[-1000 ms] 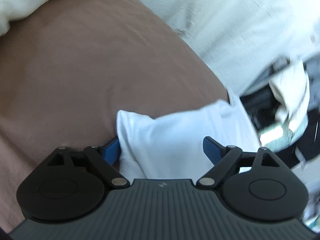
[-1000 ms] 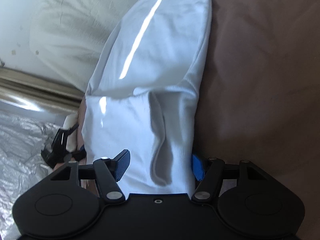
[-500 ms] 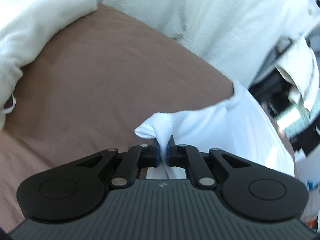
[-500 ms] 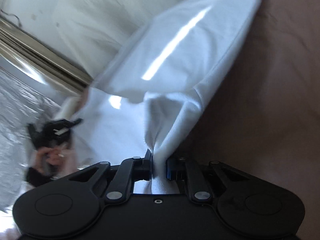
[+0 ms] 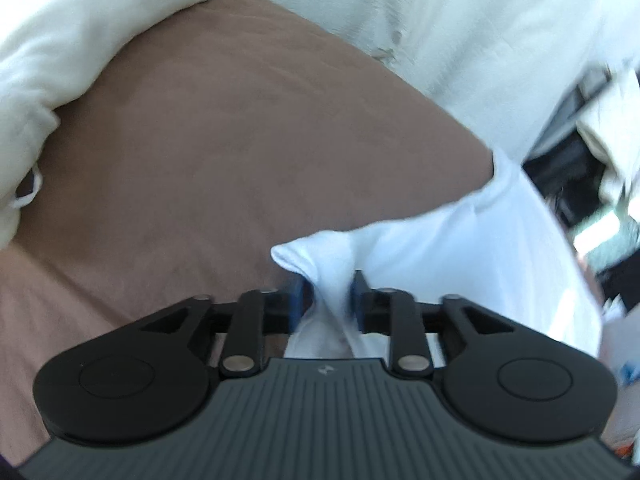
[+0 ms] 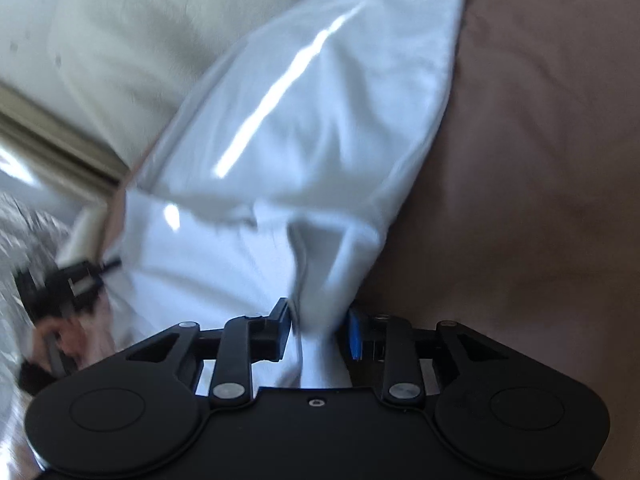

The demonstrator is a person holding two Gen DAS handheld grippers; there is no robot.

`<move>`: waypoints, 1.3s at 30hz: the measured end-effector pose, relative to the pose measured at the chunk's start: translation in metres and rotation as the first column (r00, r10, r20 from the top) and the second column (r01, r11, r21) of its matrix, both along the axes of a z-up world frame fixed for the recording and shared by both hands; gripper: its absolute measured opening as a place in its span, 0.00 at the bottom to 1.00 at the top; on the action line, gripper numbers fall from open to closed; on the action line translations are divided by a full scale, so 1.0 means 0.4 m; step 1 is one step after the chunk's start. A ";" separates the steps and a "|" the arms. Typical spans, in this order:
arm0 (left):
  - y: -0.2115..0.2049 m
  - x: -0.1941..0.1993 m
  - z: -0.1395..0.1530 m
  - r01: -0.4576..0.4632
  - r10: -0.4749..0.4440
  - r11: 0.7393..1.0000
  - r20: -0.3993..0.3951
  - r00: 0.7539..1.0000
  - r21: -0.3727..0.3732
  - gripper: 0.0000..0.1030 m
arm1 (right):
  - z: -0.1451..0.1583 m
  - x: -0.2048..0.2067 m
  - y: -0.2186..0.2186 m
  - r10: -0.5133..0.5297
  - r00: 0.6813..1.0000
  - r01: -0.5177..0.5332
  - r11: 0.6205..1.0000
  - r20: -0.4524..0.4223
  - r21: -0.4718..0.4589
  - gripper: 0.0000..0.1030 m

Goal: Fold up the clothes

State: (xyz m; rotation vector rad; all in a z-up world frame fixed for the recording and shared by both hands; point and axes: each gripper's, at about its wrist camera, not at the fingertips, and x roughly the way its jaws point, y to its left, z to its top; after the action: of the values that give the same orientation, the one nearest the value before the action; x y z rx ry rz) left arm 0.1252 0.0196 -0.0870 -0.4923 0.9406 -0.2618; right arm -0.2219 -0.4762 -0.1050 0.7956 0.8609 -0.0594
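Observation:
A white garment point(image 5: 460, 248) lies on the brown bedsheet point(image 5: 240, 140). One bunched corner of it stands between the blue pads of my left gripper point(image 5: 326, 292). Those jaws are opening, and the fold sits loosely in the gap instead of being pinched flat. The right wrist view shows the same garment point(image 6: 320, 120) stretching away, with a sunlit streak on it. Its near edge hangs between the pads of my right gripper point(image 6: 318, 320), whose jaws are also opening around the cloth. The other gripper and a hand point(image 6: 64, 288) appear blurred at the far left.
A thick white duvet point(image 5: 80, 40) is heaped at the left of the bed. Pale bedding point(image 5: 460, 20) runs along the back. Dark clutter point(image 5: 568, 184) sits beyond the bed's right edge. Brown sheet point(image 6: 520, 160) fills the right side of the right wrist view.
Both grippers closed from wide open onto the garment's edge, pinching it tight. Since then both sets of jaws have parted again, with the cloth still between them. Both views have tilted up slightly.

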 end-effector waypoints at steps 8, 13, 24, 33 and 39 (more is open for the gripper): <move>-0.059 -0.031 0.104 0.109 -0.112 0.994 0.160 0.981 0.027 0.46 | 0.152 -0.028 -0.078 -0.044 0.980 0.069 0.990 0.193 -0.121 0.52; -0.139 -0.038 0.119 0.178 -0.188 0.981 0.168 0.968 0.074 0.51 | 0.258 0.046 -0.149 -0.009 0.986 0.032 0.990 0.166 -0.137 0.52; -0.329 -0.151 0.215 0.305 -0.358 0.921 0.216 0.909 0.242 0.50 | 0.575 0.405 -0.230 0.238 0.958 -0.281 0.896 -0.163 -0.343 0.53; -0.469 -0.191 0.224 0.282 -0.331 0.915 0.136 0.934 0.290 0.51 | 0.274 0.446 -0.452 -0.057 0.998 0.052 0.987 0.028 0.150 0.57; -0.643 -0.094 0.292 0.323 -0.405 0.859 0.141 0.904 0.397 0.59 | 0.162 0.461 -0.564 -0.070 0.996 0.076 0.989 -0.051 0.129 0.56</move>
State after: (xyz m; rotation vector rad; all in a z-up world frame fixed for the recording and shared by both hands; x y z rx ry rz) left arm 0.0876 -0.2374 0.0298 0.0679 0.8349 -0.4665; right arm -0.0375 -0.7019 -0.0403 0.9514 0.8857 -0.0866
